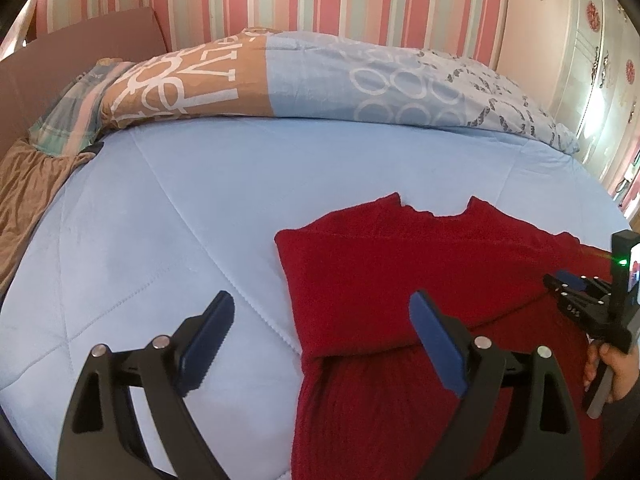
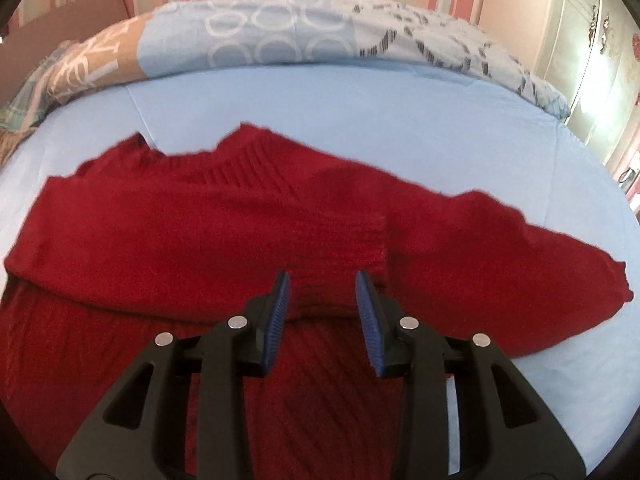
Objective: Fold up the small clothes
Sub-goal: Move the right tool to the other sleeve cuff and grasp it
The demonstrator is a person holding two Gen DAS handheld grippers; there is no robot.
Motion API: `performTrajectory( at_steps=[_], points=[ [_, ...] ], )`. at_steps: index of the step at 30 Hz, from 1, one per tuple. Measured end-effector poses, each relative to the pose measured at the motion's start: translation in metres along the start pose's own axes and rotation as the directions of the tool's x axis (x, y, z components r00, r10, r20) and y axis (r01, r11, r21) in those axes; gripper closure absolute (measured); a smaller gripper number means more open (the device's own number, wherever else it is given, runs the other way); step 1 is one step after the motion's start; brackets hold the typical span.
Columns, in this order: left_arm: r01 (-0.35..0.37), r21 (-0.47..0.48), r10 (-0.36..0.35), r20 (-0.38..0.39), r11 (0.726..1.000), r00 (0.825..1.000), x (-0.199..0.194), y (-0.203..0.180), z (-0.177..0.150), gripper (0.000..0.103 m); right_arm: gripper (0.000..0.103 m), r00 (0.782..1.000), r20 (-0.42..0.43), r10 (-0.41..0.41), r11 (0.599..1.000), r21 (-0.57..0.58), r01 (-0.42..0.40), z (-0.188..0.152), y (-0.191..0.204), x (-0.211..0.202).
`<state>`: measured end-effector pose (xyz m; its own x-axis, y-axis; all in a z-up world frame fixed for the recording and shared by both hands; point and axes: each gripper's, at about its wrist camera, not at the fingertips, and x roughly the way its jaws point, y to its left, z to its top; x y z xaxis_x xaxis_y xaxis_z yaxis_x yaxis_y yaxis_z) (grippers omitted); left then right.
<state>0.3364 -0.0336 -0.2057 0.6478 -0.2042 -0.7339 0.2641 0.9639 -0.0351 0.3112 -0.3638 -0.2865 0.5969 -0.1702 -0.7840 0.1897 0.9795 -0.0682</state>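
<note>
A dark red knit sweater (image 1: 400, 272) (image 2: 180, 220) lies flat on the light blue bed cover (image 1: 160, 220) (image 2: 360, 112), neck toward the far side. One sleeve is folded across the chest, its ribbed cuff (image 2: 344, 248) ending at the middle. The other sleeve (image 2: 520, 256) stretches out to the right. My right gripper (image 2: 322, 280) (image 1: 554, 282) is open just above that cuff, which lies between the blue pads (image 2: 280, 304) without being pressed. My left gripper (image 1: 322, 300) stands wide open over the sweater's folded left edge, holding nothing.
A rolled patterned duvet (image 1: 320, 80) (image 2: 280, 36) runs along the far side of the bed. Brown cloth (image 1: 28, 184) and plaid fabric (image 1: 68, 112) sit at the left edge beside a cardboard sheet (image 1: 80, 48). A wardrobe (image 1: 600, 80) stands right. A hand (image 1: 612, 368) holds the right gripper.
</note>
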Motion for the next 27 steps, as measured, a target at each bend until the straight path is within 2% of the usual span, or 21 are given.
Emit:
performTrajectory(
  at_steps=[1,2,3,7,10,15,18,24,27],
  points=[
    [0.001,0.0,-0.001,0.0,1.0,1.0,0.0,-0.001,0.001,0.011,0.067,1.0,0.005,0.003,1.0,0.001,-0.003,0.001,-0.001,-0.003],
    [0.0,-0.001,0.0,0.0,1.0,1.0,0.0,-0.002,0.002,0.004,0.065,1.0,0.009,0.007,1.0,0.002,-0.007,0.002,-0.002,-0.007],
    [-0.005,-0.001,0.005,0.007,1.0,1.0,-0.001,-0.003,0.002,0.002,0.062,1.0,0.015,0.011,1.0,0.003,-0.011,0.003,-0.004,-0.01],
    [-0.003,0.007,0.002,0.015,1.0,1.0,-0.002,-0.012,0.005,0.002,0.051,0.999,0.046,-0.02,1.0,0.024,0.019,0.003,-0.019,-0.027],
    [0.014,0.013,-0.014,0.013,1.0,1.0,0.002,-0.021,0.009,0.002,0.045,0.996,0.062,-0.061,0.996,0.065,0.057,-0.001,-0.047,-0.039],
    [0.037,0.048,-0.037,0.009,0.998,0.999,0.019,-0.049,0.015,0.002,0.045,0.981,0.036,-0.19,0.973,0.139,0.183,-0.015,-0.123,-0.048],
    [0.049,0.067,-0.05,0.005,0.997,0.999,0.035,-0.067,0.02,0.002,0.045,0.961,0.02,-0.276,0.944,0.194,0.267,-0.025,-0.172,-0.05],
    [0.05,0.119,-0.051,0.007,0.992,0.999,0.065,-0.106,0.029,0.002,0.046,0.924,-0.048,-0.38,0.883,0.278,0.378,-0.043,-0.245,-0.03],
    [0.043,0.132,-0.044,0.006,0.99,0.999,0.071,-0.117,0.032,0.002,0.046,0.888,-0.118,-0.444,0.821,0.344,0.456,-0.048,-0.286,-0.019]
  ],
)
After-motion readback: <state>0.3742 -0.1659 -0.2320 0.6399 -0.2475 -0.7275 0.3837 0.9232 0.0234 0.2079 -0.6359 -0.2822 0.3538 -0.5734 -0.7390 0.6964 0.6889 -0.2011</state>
